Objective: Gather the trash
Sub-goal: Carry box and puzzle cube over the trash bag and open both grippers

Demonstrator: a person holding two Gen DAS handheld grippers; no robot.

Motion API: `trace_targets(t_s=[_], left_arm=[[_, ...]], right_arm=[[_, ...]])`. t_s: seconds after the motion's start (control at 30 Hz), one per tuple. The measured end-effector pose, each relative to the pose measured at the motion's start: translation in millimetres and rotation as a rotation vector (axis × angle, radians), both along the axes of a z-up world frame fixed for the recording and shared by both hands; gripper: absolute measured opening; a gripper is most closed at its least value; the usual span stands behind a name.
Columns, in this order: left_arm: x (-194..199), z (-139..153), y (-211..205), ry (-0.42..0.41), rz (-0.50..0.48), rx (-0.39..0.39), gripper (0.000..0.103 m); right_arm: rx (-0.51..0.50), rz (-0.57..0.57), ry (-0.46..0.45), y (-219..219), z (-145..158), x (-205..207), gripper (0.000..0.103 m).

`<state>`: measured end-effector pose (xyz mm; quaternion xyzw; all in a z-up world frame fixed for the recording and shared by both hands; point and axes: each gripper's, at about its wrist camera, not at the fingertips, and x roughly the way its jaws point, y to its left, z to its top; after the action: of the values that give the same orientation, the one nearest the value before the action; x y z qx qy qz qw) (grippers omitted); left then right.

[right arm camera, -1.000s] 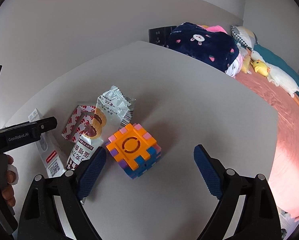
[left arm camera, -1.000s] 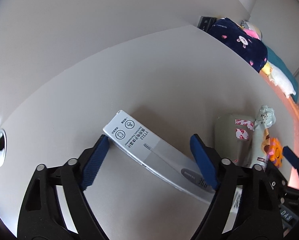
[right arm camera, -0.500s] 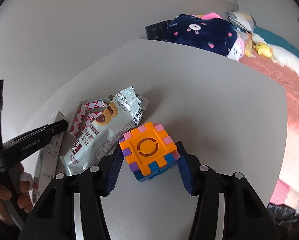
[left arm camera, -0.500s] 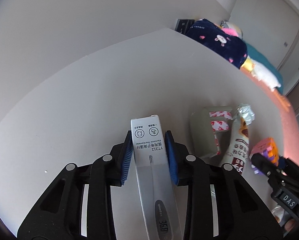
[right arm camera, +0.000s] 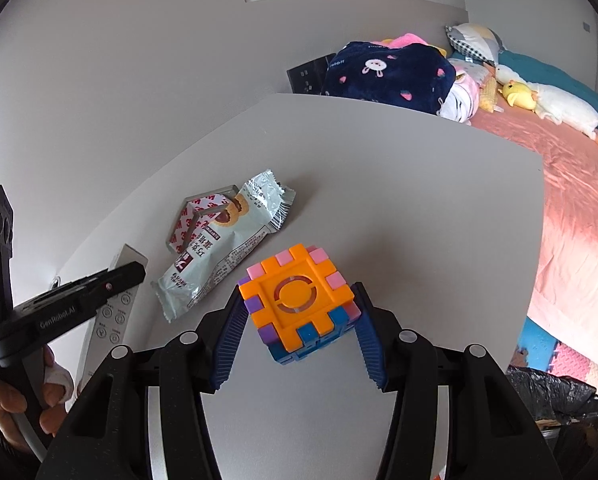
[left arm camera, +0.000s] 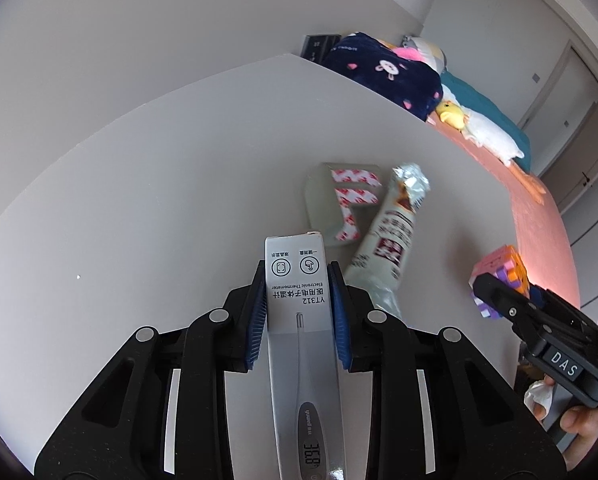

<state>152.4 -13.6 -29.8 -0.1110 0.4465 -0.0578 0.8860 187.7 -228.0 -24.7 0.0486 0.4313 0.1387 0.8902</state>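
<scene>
The left tongs (left arm camera: 297,312) now clamp the thermometer box (left arm camera: 297,280) and the right tongs (right arm camera: 297,336) the block cube (right arm camera: 297,302), both previously lying loose between wide-open pads.

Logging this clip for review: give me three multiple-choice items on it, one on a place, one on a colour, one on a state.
1. Where does the snack packet lie?
A. on the bed
B. on the table, partly over the tape card
C. in the bin bag

2. What colour is the top face of the block cube?
A. green
B. white
C. orange

3. How are the left tongs?
A. wide open, nothing between them
B. shut on the thermometer box
C. holding the snack packet

Answers: 1 B, it overlaps the tape card on the table; 2 C, orange shows in the right view; 3 B, both pads press the thermometer box.
</scene>
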Motion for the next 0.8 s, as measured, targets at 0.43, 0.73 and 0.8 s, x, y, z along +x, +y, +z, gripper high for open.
trace_targets(t_s=[0.43, 0.73, 0.8], left_arm=[[-31.3, 27.0, -36.8, -0.037, -0.07, -0.003, 0.028], [-51.1, 32.8, -61.6, -0.04, -0.121, -0.006, 0.029], [-54.9, 34.2, -66.2, -0.041, -0.129, -0.006, 0.029]], right_arm=[[0.017, -0.04, -0.035, -22.8, 23.3, -35.6, 0.053], [0.013, -0.062, -0.053, -37.7, 35.5, -66.9, 0.054], [0.011, -0.065, -0.056, -40.3, 37.8, -73.2, 0.054]])
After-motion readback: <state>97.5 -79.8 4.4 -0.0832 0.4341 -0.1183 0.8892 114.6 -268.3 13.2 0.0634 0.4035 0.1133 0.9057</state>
